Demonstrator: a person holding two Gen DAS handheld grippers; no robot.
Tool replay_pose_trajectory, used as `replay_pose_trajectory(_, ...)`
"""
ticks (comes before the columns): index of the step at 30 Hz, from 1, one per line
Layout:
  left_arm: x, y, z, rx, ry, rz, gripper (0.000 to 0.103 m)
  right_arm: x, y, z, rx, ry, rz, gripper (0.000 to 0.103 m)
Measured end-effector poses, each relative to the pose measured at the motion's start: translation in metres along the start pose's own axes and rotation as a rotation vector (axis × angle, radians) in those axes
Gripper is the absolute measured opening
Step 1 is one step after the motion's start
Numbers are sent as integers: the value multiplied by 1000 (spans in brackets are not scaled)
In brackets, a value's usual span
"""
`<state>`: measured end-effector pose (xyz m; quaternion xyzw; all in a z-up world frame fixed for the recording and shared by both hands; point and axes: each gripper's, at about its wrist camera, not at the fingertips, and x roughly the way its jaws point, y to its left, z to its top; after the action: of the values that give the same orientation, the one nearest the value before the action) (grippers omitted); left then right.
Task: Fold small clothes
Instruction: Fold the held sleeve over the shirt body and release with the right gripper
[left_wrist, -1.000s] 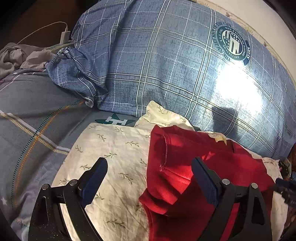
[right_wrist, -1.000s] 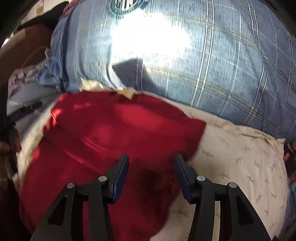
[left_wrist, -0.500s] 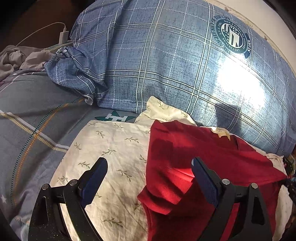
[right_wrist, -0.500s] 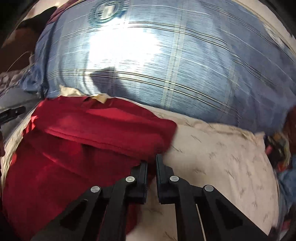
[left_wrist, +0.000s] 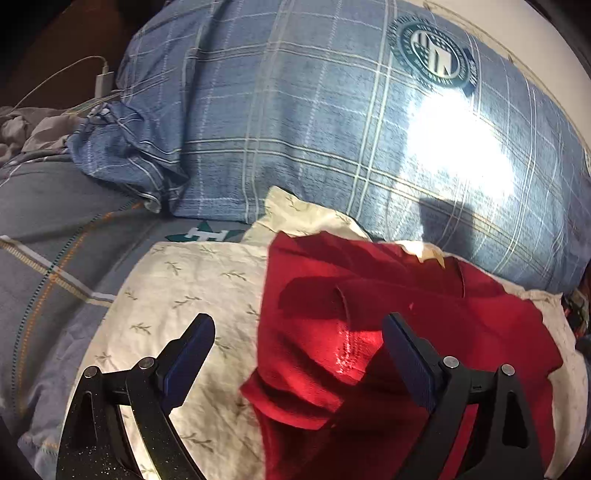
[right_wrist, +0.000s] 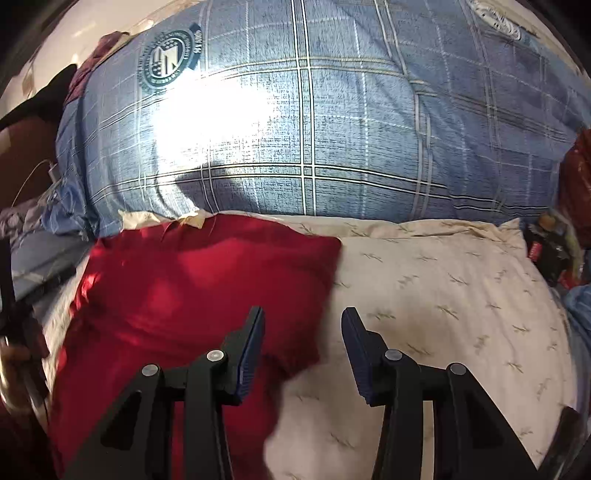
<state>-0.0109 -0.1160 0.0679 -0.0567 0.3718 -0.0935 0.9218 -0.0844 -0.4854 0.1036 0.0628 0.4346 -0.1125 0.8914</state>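
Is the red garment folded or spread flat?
Partly folded. The red garment lies on the cream pillow with a layer doubled over; its hemmed edge shows on top.

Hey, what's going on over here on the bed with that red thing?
A person is folding a small red garment with a handheld gripper in each hand. It lies on a cream leaf-print pillow, in front of a big blue plaid pillow. The right gripper has just been opening, and nothing is pinched between its jaws; it sits over the garment's right edge. The left gripper is open wide above the garment's left side, holding nothing.
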Motion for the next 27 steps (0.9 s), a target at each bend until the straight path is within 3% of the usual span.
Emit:
replay_pose_trajectory(5, 20, -14, -7, 67, 72, 26, 92, 83, 0, 29, 104, 106, 10, 28)
replay_pose_trajectory(7, 29, -17, -8, 81, 97, 42, 92, 110, -6, 34, 106, 123, -87, 27)
replay_pose_trajectory(9, 37, -19, -8, 90, 119, 44, 92, 127, -16, 34, 146, 138, -103, 21)
replay_pose_trajectory(11, 41, -19, -8, 89, 130, 49, 92, 123, -21, 33, 167, 117, -104, 16)
replay_pose_trajectory(14, 44, -18, -7, 82, 133, 51, 93, 99, -18, 31, 144, 108, -119, 24)
replay_pose_trajectory(16, 45, -18, -9, 77, 134, 53, 93, 75, -12, 26, 122, 77, -79, 24)
replay_pose_trajectory(18, 45, -18, -10, 79, 130, 56, 93, 56, 2, 14, 53, 68, -30, 33)
replay_pose_trajectory(21, 43, -18, -12, 80, 129, 60, 93, 62, 19, -19, -93, 156, -85, 33)
replay_pose_trajectory(23, 41, -17, -11, 76, 123, 59, 93, 54, 21, -34, -141, 107, -97, 34)
replay_pose_trajectory(27, 31, -12, -8, 44, 88, 46, 92, 36, 19, -25, -77, 123, -75, 37)
